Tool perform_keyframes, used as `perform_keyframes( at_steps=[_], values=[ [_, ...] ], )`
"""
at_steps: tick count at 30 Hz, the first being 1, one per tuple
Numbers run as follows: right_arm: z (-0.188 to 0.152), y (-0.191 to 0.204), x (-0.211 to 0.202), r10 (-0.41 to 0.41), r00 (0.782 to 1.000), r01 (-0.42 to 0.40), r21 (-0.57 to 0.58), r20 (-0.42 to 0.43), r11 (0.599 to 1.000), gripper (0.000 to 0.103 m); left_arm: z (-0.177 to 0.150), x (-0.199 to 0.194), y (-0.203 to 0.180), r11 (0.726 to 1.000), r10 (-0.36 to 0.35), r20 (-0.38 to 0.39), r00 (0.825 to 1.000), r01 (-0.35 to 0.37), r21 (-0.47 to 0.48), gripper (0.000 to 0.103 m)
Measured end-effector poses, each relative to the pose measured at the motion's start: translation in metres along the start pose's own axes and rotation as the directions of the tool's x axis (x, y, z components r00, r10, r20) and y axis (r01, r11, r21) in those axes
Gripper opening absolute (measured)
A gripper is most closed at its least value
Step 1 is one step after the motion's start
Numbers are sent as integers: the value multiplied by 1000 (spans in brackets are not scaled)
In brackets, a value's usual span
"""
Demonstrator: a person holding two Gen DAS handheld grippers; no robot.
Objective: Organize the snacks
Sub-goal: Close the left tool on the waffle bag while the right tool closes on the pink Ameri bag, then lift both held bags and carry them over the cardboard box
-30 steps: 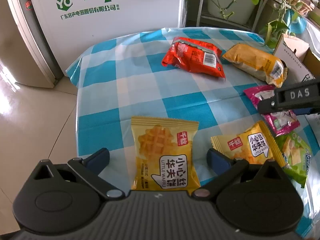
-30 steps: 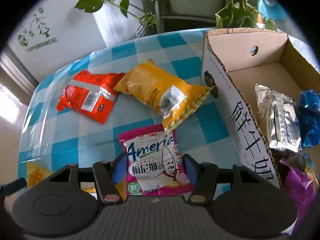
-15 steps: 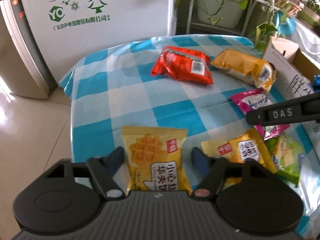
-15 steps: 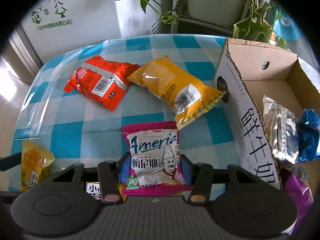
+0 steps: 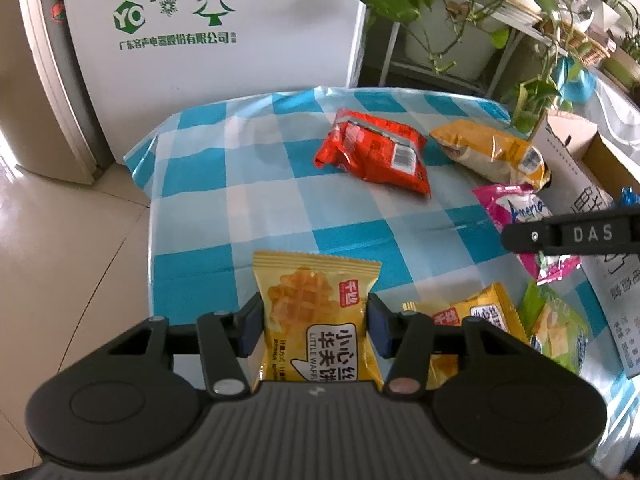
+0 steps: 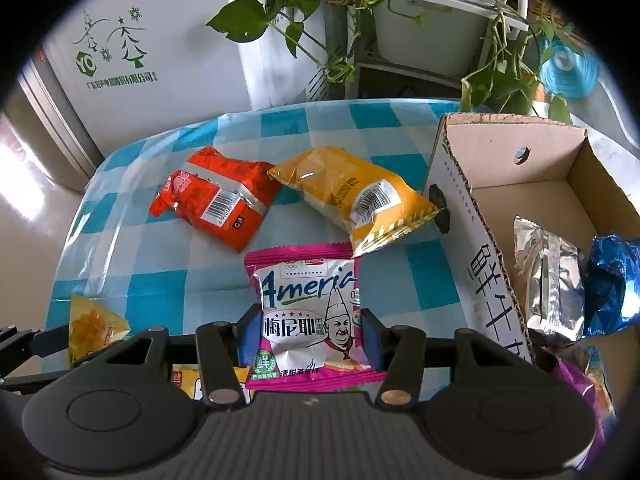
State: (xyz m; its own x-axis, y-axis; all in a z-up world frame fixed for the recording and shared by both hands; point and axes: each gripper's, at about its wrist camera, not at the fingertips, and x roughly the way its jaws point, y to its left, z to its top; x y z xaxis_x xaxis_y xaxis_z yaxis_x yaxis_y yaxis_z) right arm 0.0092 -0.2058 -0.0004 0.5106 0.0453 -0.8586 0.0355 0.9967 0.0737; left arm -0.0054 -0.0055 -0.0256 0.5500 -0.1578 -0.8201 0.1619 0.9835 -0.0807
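Observation:
My left gripper (image 5: 314,330) is shut on a yellow Little Waffle packet (image 5: 316,312), pads pressed on both its sides. My right gripper (image 6: 306,334) is shut on a pink and white Ameria packet (image 6: 308,304), which also shows in the left wrist view (image 5: 516,208). A cardboard box (image 6: 480,236) stands to the right and holds a silver packet (image 6: 550,276) and a blue packet (image 6: 612,280). A red packet (image 6: 216,202) and an orange-yellow packet (image 6: 348,196) lie further back on the blue checked tablecloth (image 5: 240,208).
A second yellow waffle packet (image 5: 468,316) and a green packet (image 5: 556,328) lie at the right near my left gripper. A white appliance (image 5: 192,28) stands behind the table, potted plants (image 6: 400,20) on a rack behind right. The table's left edge drops to tiled floor (image 5: 60,260).
Both grippers closed in from open: the left onto the yellow waffle packet, the right onto the pink Ameria packet. Both views have pulled back and risen a little.

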Motion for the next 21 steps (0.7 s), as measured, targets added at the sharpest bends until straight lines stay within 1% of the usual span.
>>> perform_keyframes(
  at_steps=[3, 8, 15, 21],
  values=[
    [0, 1, -1, 3, 1000, -3, -1, 4, 1000, 57, 2, -4, 2, 1000, 1, 16, 1000, -1, -20, 52],
    [0, 2, -4, 6, 1000, -6, -15, 14, 1000, 57, 5, -10, 2, 1000, 7, 42, 999, -6, -23, 52],
    [-1, 4, -12, 32, 999, -32, -25, 22, 999, 57, 7, -13, 3, 999, -4, 53, 999, 6, -42, 52],
    [-1, 2, -17, 47, 999, -47, -9, 27, 999, 57, 7, -13, -1, 999, -5, 57, 998, 8, -42, 52]
  ],
)
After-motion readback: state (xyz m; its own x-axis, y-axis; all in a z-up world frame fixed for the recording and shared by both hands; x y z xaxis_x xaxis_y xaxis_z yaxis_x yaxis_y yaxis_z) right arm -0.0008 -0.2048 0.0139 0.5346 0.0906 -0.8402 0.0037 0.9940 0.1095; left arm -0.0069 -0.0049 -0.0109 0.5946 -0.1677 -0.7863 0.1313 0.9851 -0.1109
